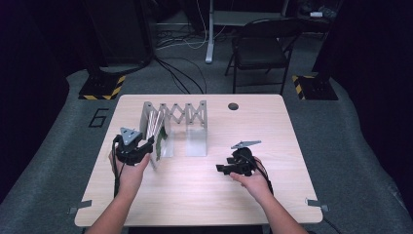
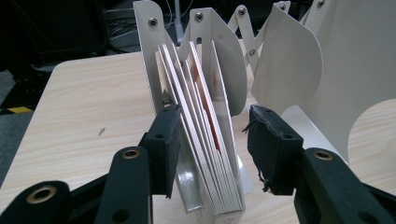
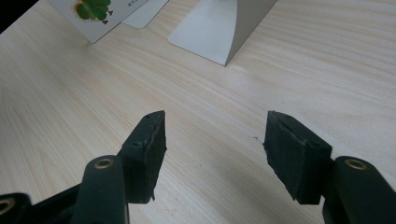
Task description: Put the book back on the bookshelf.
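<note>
Between the left gripper jaws stands the book, spread jaws not pinching it, rack at twelve o'clock; right gripper jaws gape over bare desk.

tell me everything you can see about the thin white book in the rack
The thin white book has a white cover, pale page edges and an orange-red mark inside. It stands leaning in the end slot of the white metal accordion rack, bottom edge on the table. It sits between the left gripper fingers, with a gap at the right one.
</note>
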